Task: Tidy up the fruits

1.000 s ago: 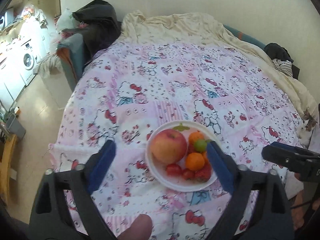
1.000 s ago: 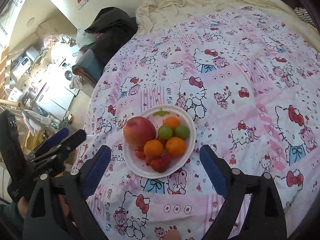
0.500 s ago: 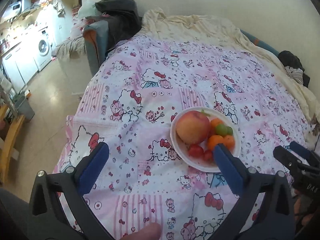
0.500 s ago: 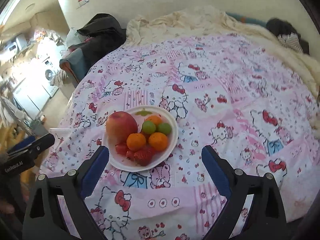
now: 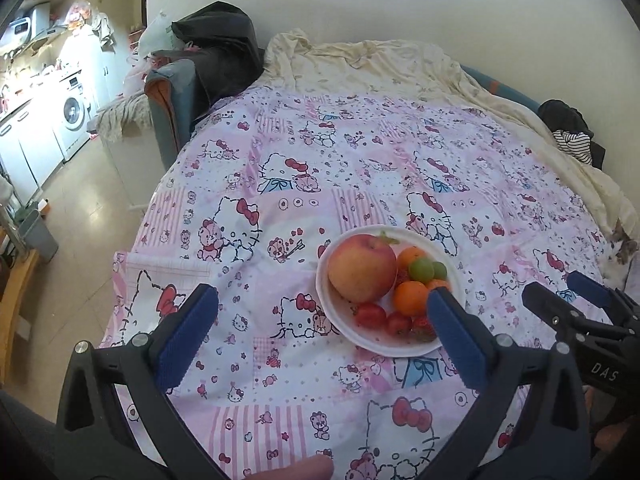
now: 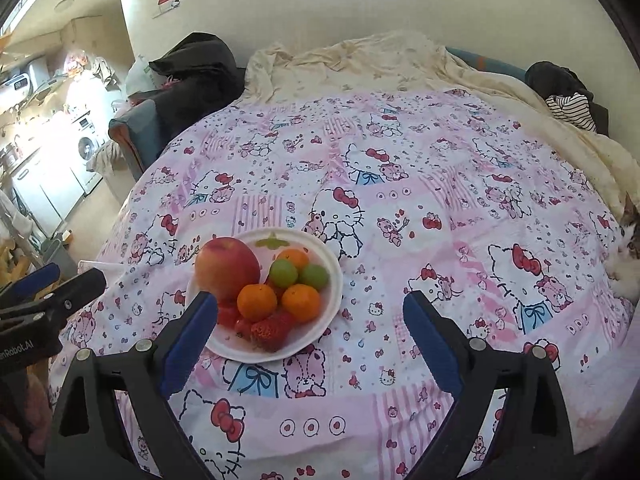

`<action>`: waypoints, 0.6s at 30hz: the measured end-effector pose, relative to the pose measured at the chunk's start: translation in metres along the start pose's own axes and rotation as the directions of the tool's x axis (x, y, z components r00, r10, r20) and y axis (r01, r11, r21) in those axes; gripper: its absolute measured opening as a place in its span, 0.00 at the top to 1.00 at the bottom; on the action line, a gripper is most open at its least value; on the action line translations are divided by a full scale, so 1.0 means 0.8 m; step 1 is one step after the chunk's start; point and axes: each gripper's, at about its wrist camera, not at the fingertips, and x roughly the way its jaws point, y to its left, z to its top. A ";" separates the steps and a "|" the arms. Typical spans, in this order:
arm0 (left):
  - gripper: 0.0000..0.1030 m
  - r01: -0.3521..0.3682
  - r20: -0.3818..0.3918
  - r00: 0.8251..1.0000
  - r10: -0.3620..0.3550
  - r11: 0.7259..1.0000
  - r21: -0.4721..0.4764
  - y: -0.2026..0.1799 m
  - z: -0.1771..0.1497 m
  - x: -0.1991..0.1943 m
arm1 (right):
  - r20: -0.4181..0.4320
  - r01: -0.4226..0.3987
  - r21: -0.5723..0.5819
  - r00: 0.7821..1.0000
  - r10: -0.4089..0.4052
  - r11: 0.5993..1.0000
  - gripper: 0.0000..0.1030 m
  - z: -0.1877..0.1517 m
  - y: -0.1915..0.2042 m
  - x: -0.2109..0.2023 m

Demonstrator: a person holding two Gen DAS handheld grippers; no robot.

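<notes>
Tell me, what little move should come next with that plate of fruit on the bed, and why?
Probably lower the right gripper toward the big red-yellow apple on the white round plate. Both the right and the left gripper are open, holding nothing, above the pink cartoon-print quilt. The apple sits at the pile's edge, largest and unobstructed, beside the small orange tangerines.

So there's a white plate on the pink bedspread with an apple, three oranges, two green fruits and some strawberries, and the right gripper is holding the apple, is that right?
Not quite. The right gripper is open and holds nothing; the apple still lies on the white plate, as the right wrist view shows. The rest stands.
</notes>
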 end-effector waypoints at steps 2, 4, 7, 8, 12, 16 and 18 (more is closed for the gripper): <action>0.00 -0.003 0.000 1.000 0.003 1.000 0.009 -0.003 0.001 0.001 | -0.002 -0.002 -0.004 1.000 0.002 1.000 0.07 0.000 0.002 0.000; 0.00 -0.026 0.001 1.000 0.026 0.999 0.030 -0.007 -0.001 0.002 | 0.006 -0.008 -0.002 1.000 0.008 1.000 0.07 0.000 0.002 -0.002; 0.00 -0.027 -0.003 1.000 0.027 0.999 0.045 -0.010 -0.004 0.003 | 0.016 -0.011 0.000 1.000 0.011 1.000 0.07 0.001 0.002 -0.005; 0.00 -0.021 -0.008 1.000 0.021 0.999 0.043 -0.010 -0.004 0.004 | 0.017 -0.012 0.003 1.000 0.012 1.000 0.07 0.001 0.001 -0.006; 0.00 -0.023 -0.019 1.000 0.024 0.999 0.046 -0.010 -0.006 0.007 | 0.011 -0.018 0.012 1.000 0.017 1.000 0.07 0.001 -0.001 -0.005; 0.00 -0.021 -0.022 1.000 0.022 0.999 0.046 -0.009 -0.006 0.008 | 0.016 -0.015 0.005 1.000 0.015 1.000 0.07 0.001 0.000 -0.006; 0.00 -0.020 -0.020 1.000 0.021 0.999 0.045 -0.009 -0.006 0.008 | 0.017 -0.018 0.004 1.000 0.018 1.000 0.07 0.001 0.000 -0.006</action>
